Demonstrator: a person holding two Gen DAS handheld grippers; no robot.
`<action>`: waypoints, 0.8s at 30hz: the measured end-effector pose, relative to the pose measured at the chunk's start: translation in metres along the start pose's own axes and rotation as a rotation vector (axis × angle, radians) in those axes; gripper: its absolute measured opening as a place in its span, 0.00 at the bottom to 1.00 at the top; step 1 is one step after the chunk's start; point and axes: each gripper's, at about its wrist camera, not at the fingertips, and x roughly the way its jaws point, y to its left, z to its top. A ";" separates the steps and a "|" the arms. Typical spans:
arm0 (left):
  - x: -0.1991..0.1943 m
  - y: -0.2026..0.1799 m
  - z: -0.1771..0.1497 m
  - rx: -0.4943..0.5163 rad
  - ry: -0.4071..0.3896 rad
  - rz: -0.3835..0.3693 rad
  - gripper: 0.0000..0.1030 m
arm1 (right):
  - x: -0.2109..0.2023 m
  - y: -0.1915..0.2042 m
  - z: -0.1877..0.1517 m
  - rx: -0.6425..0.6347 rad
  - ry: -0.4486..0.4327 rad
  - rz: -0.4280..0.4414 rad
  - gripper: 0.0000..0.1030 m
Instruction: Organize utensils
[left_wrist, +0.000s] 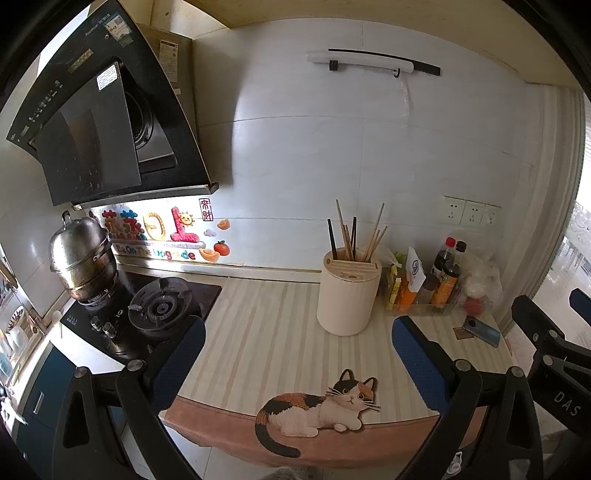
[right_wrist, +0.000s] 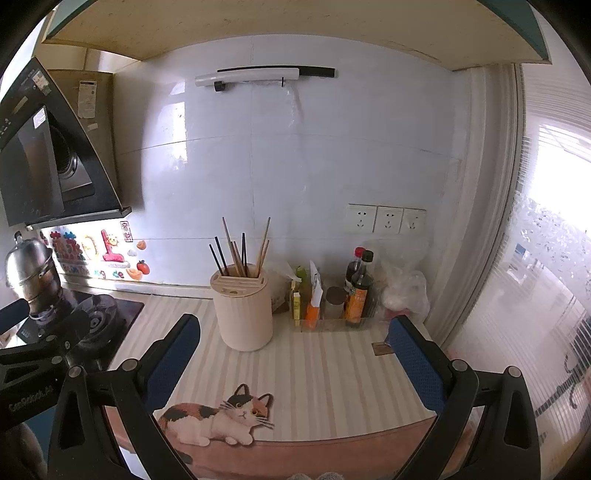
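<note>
Both tools stood with fingers wide apart and empty, left tool (left_wrist: 299, 365) and right tool (right_wrist: 295, 365) at the near bench (right_wrist: 332, 387) edge. The holder (right_wrist: 242, 310) lay ahead, slightly left of the right tool, which was judged nearer; chopsticks (right_wrist: 240, 251) upright. Striped mat; stove left, bottles (right_wrist: 358, 288) right, tiled wall behind

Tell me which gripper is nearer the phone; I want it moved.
Right. The phone lies by the right gripper, whose right finger hides it in that view. The left gripper sits further left, facing the holder.
</note>
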 end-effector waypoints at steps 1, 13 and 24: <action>0.000 0.000 0.000 0.000 0.000 0.002 1.00 | 0.000 0.000 0.000 -0.001 -0.001 0.000 1.00; 0.003 0.000 0.002 -0.002 -0.003 0.011 1.00 | 0.001 0.001 0.003 0.002 -0.002 0.005 1.00; 0.002 0.001 0.002 -0.006 -0.002 0.019 1.00 | 0.002 0.005 0.003 0.003 -0.005 0.003 1.00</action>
